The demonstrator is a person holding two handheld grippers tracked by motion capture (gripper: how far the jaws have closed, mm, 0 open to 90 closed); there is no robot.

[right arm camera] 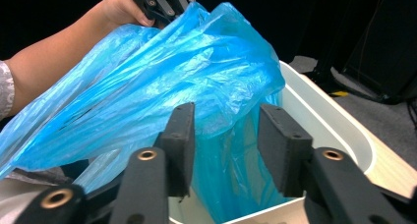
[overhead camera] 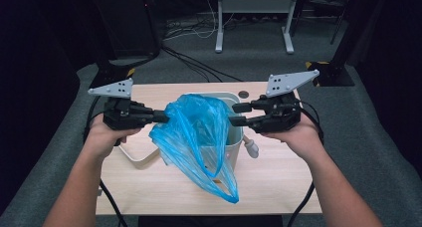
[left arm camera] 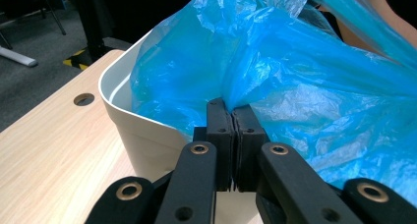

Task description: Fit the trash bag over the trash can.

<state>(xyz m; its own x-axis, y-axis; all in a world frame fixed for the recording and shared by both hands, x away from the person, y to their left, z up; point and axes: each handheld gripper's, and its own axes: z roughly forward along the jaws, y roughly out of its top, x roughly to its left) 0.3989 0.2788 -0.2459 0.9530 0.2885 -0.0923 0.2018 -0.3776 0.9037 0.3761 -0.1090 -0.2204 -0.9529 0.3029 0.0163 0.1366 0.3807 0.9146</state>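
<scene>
My left gripper [overhead camera: 160, 117], at the left of the wooden table [overhead camera: 278, 177], has its jaws pressed tight together on a fold of the thin, crinkly blue plastic bag [overhead camera: 199, 137], w/ the film pinched btwn the pads just above the near rim of the white, rounded plastic bin [left arm camera: 125, 118]. The bag sits mid-table, part inside the bin and part draped over its front wall, w/ a tail hanging down toward the table's near edge. My right gripper [overhead camera: 238, 114], at the bin's right rim, has its jaws apart, w/ bag film showing btwn them in the right gripper view but the pads not pressing on it.
</scene>
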